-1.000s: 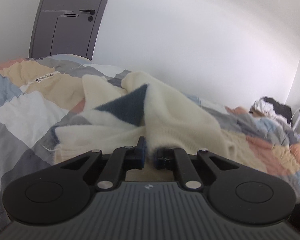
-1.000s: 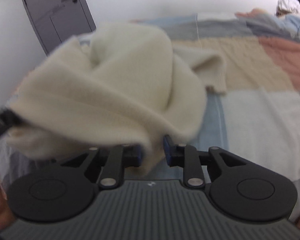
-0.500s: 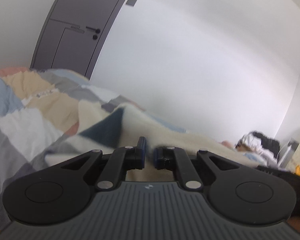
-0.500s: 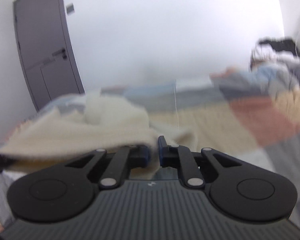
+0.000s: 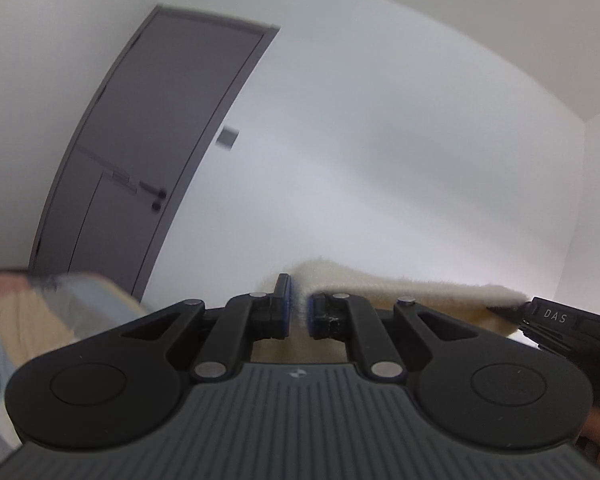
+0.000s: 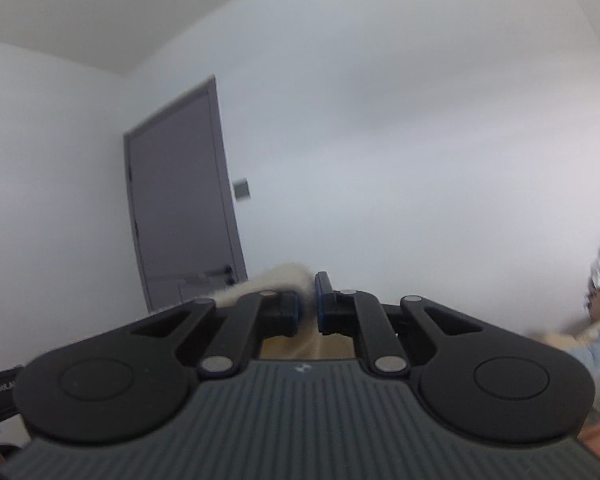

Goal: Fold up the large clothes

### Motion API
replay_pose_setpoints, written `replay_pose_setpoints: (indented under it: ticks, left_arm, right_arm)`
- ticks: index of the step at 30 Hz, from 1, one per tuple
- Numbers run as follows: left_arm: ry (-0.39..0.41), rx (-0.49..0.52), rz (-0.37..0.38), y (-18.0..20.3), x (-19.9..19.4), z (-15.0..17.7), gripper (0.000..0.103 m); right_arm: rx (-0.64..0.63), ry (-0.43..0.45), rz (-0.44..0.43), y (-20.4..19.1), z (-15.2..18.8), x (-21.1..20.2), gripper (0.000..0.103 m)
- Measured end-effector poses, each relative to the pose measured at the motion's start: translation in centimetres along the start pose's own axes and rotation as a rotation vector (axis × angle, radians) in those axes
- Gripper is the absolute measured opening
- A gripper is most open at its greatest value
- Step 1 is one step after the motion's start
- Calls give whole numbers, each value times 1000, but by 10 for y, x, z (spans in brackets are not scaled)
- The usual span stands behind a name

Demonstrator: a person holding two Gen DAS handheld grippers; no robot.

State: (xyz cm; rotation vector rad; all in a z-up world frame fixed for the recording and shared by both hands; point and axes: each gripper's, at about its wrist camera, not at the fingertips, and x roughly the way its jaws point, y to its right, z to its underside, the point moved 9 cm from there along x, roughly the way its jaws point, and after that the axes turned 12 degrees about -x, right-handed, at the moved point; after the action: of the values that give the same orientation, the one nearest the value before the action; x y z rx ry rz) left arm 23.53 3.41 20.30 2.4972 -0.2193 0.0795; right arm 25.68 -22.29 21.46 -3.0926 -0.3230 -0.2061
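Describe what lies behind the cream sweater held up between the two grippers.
Behind the cream sweater: a white wall and a grey door. Whatever hangs or lies below the sweater is hidden by the left gripper.

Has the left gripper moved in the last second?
Yes. The left gripper has tilted upward: the grey door, earlier at the view's top edge, now fills the middle, and the patchwork bedspread has dropped to the lower-left corner.

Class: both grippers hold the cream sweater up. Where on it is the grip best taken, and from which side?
At its top edge: the left gripper and right gripper each pinch the cream sweater there, one near each end, so the edge stretches between them.
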Motion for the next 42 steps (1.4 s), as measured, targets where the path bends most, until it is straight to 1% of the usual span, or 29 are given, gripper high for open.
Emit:
replay_pose_setpoints:
  ticks: [3, 6, 9, 11, 14, 15, 17, 18, 20, 21, 23, 25, 27, 29, 32, 34, 35, 36, 39, 42]
  left_arm:
    - [46, -26, 50, 33, -11, -46, 10]
    - [93, -24, 107, 70, -27, -87, 10]
    - [134, -16, 156, 105, -40, -124, 10]
    - [144, -20, 181, 123, -41, -145, 10]
    - [139, -45, 213, 141, -34, -168, 10]
    - [132, -38, 213, 144, -29, -171, 10]
    - [126, -12, 195, 140, -15, -166, 10]
    - [109, 10, 178, 130, -2, -151, 10]
    - [63, 18, 129, 103, 21, -120, 10]
    - [20, 5, 98, 80, 40, -94, 10]
    - [-54, -19, 54, 46, 70, -56, 10]
    - [-123, -15, 7, 12, 104, -17, 10]
    - [-177, 1, -26, -17, 139, 18, 11]
    - [-206, 21, -45, -43, 175, 45, 11]
    - [-247, 55, -90, -89, 227, 91, 11]
    - [-282, 53, -122, -140, 265, 133, 11]
    - [-300, 44, -134, -156, 278, 147, 13]
    - [-326, 30, -151, -186, 295, 170, 14]
    - [-404, 13, -210, -244, 329, 226, 14]
    - [-498, -21, -276, -296, 349, 272, 15]
  right_arm:
    - [19, 63, -30, -1, -52, -6, 10]
    - [20, 124, -55, 0, -102, -14, 10]
    - [12, 178, -72, 4, -145, -22, 10]
    - [-9, 207, -69, 6, -170, -24, 10]
    - [-33, 223, -67, 9, -195, -17, 10]
    - [-27, 216, -68, 11, -199, -10, 10]
    - [-21, 190, -75, 14, -194, 7, 10]
    - [-19, 164, -74, 14, -184, 19, 10]
    - [-13, 98, -64, 19, -149, 44, 10]
    - [-7, 49, -62, 20, -121, 58, 10]
    - [1, -50, -54, 27, -61, 88, 11]
    - [-1, -133, -38, 33, -3, 119, 11]
    - [2, -201, -22, 38, 51, 152, 11]
    - [15, -261, -8, 44, 101, 190, 11]
    - [4, -314, 6, 51, 170, 247, 11]
    - [-21, -336, 11, 47, 222, 287, 11]
    - [-33, -347, 15, 46, 248, 304, 11]
    - [-49, -358, 21, 45, 274, 318, 11]
    - [-72, -414, 20, 42, 351, 354, 11]
    - [-86, -509, 16, 37, 420, 376, 11]
